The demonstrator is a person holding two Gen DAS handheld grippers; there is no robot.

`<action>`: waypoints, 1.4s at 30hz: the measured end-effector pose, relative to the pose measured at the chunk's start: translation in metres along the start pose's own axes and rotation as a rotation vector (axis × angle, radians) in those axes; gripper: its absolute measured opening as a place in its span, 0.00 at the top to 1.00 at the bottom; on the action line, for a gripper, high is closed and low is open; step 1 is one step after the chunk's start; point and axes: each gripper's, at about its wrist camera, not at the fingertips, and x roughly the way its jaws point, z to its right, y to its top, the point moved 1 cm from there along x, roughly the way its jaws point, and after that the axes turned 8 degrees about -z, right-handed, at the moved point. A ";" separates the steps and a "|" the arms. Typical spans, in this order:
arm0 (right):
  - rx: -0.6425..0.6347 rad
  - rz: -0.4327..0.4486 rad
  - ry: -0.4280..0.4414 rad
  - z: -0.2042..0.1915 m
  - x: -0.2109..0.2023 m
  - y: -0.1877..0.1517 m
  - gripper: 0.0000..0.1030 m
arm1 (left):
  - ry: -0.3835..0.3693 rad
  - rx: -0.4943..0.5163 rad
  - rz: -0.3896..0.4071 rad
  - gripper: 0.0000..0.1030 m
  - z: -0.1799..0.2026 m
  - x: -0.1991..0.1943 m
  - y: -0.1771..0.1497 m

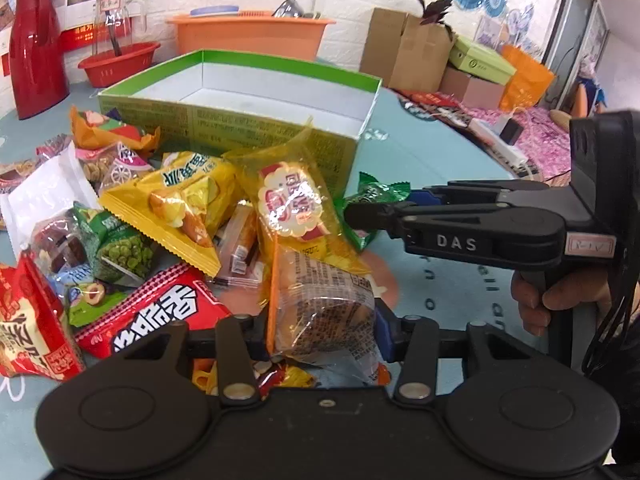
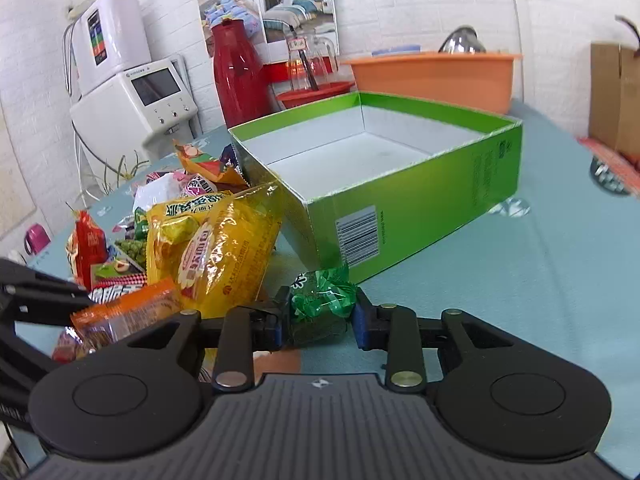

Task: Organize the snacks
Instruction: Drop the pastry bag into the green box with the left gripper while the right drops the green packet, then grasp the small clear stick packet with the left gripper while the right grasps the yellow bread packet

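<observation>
left gripper (image 1: 322,336) jaws pinch cake pack (image 1: 324,312) | right gripper (image 2: 320,318) jaws pinch green candy (image 2: 322,300); box (image 2: 420,196) open ahead of both | risk: slick wrappers may slip; lift could drag neighbouring packs

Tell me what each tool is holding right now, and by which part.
Left tool pinches the orange-edged clear snack packet across its lower end. Right tool grips the small green packet across its middle.

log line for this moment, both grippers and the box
left gripper: shut on clear orange-edged snack pack | right gripper: shut on green snack packet | green box: empty | snack pile: beside box
</observation>
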 end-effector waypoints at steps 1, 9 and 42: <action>-0.001 0.015 0.004 0.000 -0.009 0.000 0.48 | -0.011 0.006 0.009 0.57 0.000 -0.005 0.000; -0.052 0.181 -0.058 0.001 -0.046 0.036 0.48 | -0.004 0.034 0.179 0.56 -0.003 -0.052 0.044; -0.097 0.247 -0.172 -0.017 -0.025 0.054 0.00 | 0.130 -0.080 0.379 0.00 -0.032 -0.052 0.097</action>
